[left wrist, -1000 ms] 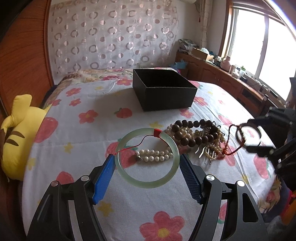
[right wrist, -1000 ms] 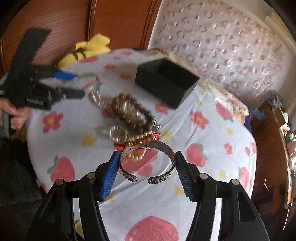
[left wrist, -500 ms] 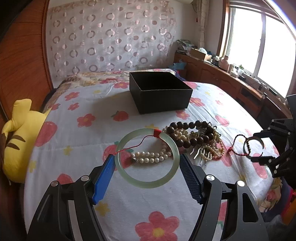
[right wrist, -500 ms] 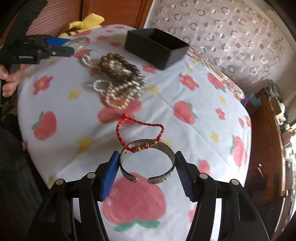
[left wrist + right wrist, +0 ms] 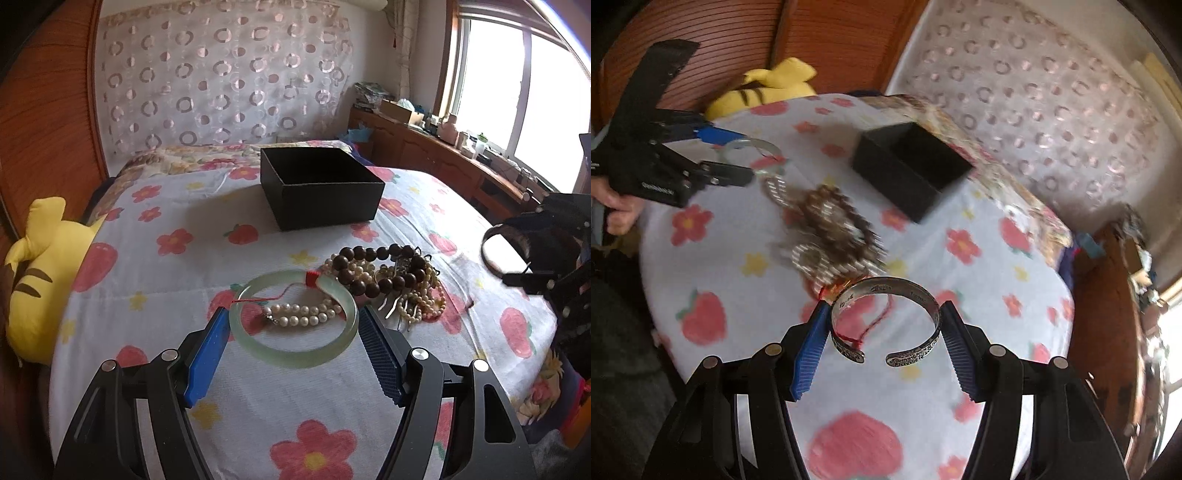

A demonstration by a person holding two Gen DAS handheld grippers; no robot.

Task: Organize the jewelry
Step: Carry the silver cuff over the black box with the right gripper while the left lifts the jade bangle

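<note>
My left claw gripped the jade bangle, one blue pad on each side of the ring. It was a pale green, glossy, translucent hoop with a red wrap on its far edge and a thin red thread trailing across its opening. Through the hoop I saw a double row of white pearls lying on the bed. I could not tell whether the bangle rested on the quilt or hung just above it.

My right claw pinched the silver cuff across its width, gap toward the camera. The cuff was an open band, engraved with lettering inside and on its ends, too small for me to read. A red cord was hooked on its left side and dangled through the middle. The cuff hung above the quilt, near the edge of the heap.

The heap sat just beyond and right of the bangle: big dark brown wooden beads on top, cream pearl strands and some metal pieces tangled beneath. In the right view it was smeared by blur.

The black box stood open on the bed beyond the heap, apart from it, square with dark walls.
</note>
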